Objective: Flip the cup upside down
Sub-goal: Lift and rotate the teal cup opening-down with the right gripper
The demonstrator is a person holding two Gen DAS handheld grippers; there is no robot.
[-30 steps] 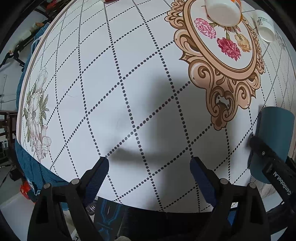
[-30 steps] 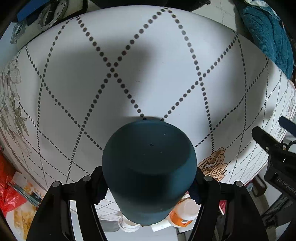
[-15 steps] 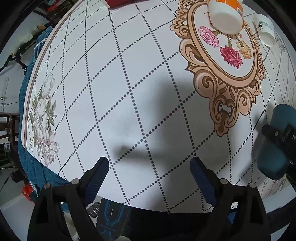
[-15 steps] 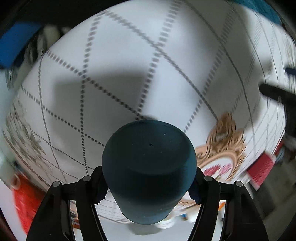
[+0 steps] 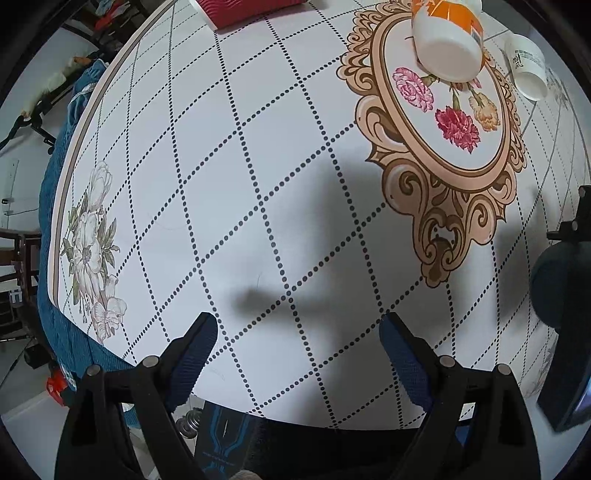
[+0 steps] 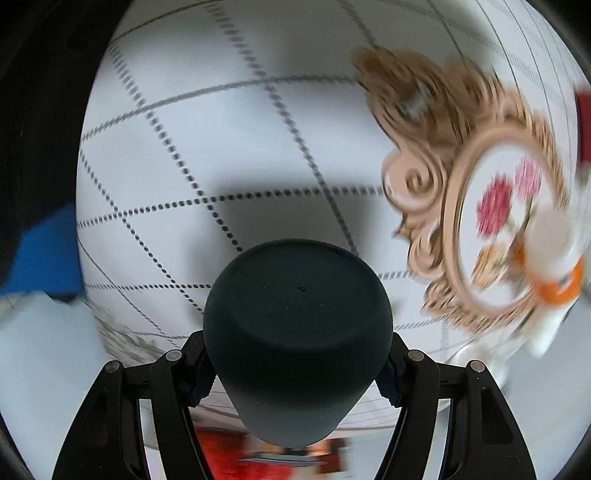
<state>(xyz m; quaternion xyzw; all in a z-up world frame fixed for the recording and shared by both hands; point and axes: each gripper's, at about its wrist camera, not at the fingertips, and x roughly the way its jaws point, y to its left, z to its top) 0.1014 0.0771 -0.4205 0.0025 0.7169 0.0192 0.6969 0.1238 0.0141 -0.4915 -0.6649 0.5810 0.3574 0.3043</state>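
Note:
A dark teal cup (image 6: 297, 332) fills the right wrist view, its flat base toward the camera. My right gripper (image 6: 295, 373) is shut on the cup, fingers on both its sides, and holds it in the air above the table. The cup also shows at the right edge of the left wrist view (image 5: 561, 284), with part of the right gripper around it. My left gripper (image 5: 299, 354) is open and empty, hovering above the near edge of the white patterned tablecloth (image 5: 258, 184). The right wrist view is blurred by motion.
An orange and white tub (image 5: 447, 48) and a white paper cup (image 5: 528, 66) lie at the far right on the ornate floral medallion (image 5: 450, 125). A red object (image 5: 251, 11) sits at the far edge. A blue cloth (image 5: 66, 206) hangs off the left edge.
My right gripper has turned with the cup, so the table swings round in its view and the medallion comes in at the right. The left gripper has risen slightly.

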